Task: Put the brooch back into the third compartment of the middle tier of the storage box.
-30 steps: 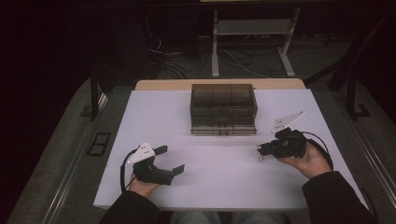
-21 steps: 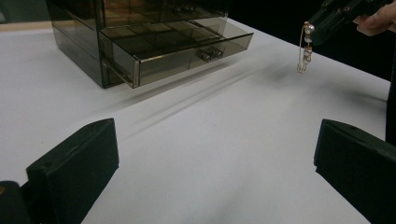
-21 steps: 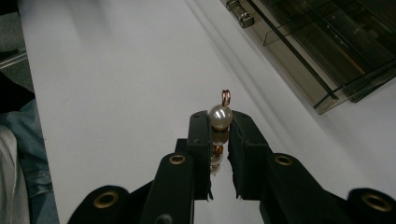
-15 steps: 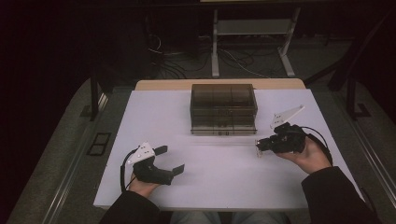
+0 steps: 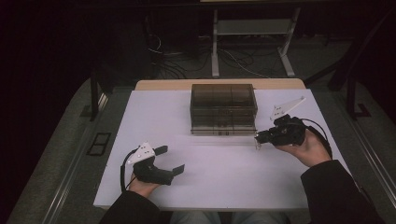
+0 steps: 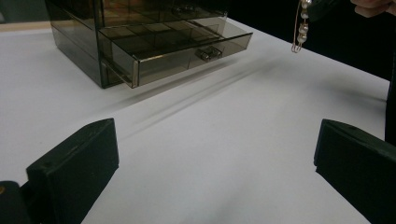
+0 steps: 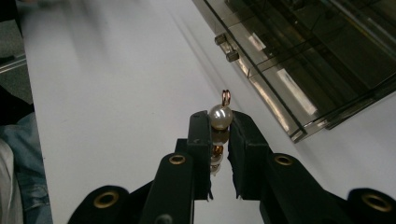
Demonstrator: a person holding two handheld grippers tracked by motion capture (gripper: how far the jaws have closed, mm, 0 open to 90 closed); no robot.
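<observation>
Pearl-and-wire, the hair clip sits clamped between the jaws of the right gripper at centre frame in the right gripper view, hanging just off the front of the open drawer of the smoked acrylic organizer. Likely it goes into a drawer compartment: carry it over the front wall, lower it straight, then release. Idle at lower left of the high view, the left gripper rests on the white table, jaws wide apart. Tinted walls hide the compartments' contents; the clip's lower end is hidden between the jaws.
</observation>
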